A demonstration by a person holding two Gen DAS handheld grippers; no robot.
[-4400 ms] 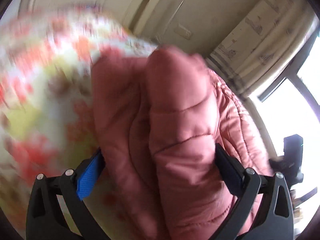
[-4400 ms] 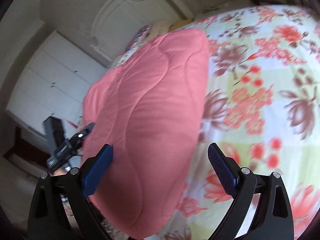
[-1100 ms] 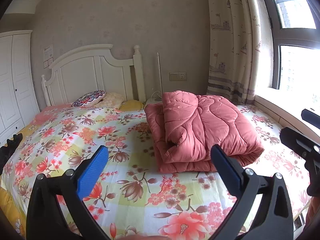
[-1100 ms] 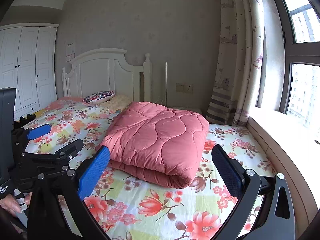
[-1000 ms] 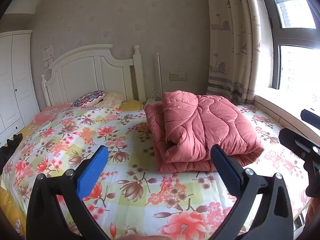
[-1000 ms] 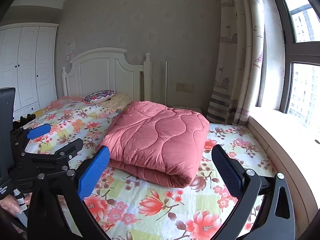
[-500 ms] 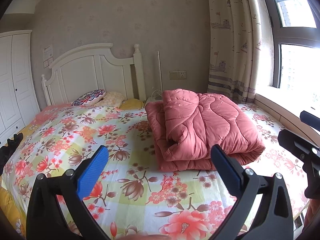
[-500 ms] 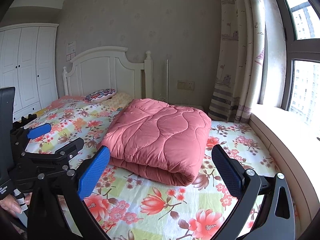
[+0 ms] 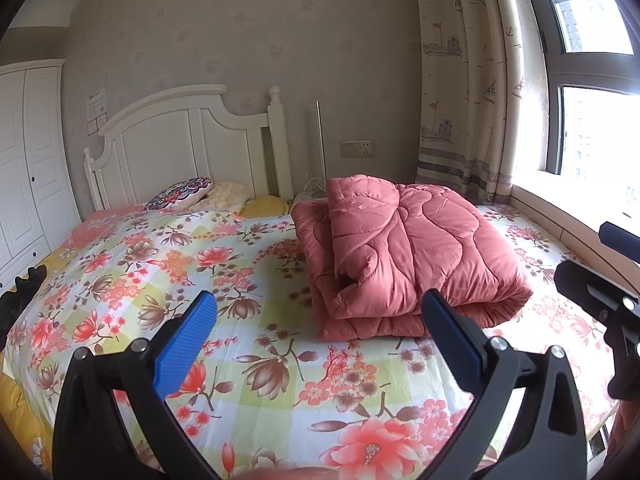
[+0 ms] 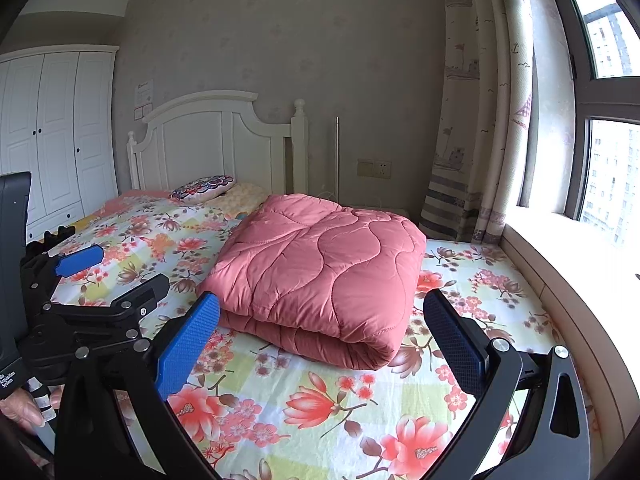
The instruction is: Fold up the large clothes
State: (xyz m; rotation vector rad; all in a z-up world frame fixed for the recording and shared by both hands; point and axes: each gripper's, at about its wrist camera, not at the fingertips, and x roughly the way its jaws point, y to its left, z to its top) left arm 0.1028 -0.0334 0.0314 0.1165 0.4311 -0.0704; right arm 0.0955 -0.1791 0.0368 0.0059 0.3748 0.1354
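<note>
A pink quilt (image 9: 404, 256) lies folded into a thick bundle on the bed (image 9: 168, 272), on the half nearer the window (image 9: 600, 120) and toward the headboard (image 9: 188, 140) end. From the left wrist view the open, layered edges of the bundle face the camera, with a loose flap tucked in at the front; from the right wrist view the quilt (image 10: 320, 268) shows its rounded fold toward the foot of the bed and a smooth stitched top. Nothing touches it.

The left gripper (image 9: 320, 332) hangs over the foot of the bed, its jaws spread wide and holding nothing, well apart from the quilt. The right gripper (image 10: 320, 336) is likewise over the foot end on the window side, jaws spread wide and empty. In the right wrist view the left gripper (image 10: 100, 276) shows at the left edge, with a bit of the person's hand (image 10: 20, 408) on its handle below; in the left wrist view part of the right gripper (image 9: 596, 292) shows at the right edge.

The bed wears a flowered sheet (image 10: 320, 400). A patterned pillow (image 9: 180, 194) and a pale one (image 9: 226, 192) lie against the headboard. A white wardrobe (image 10: 52, 128) stands along the left wall, and a printed curtain (image 10: 480, 100) hangs beside the window.
</note>
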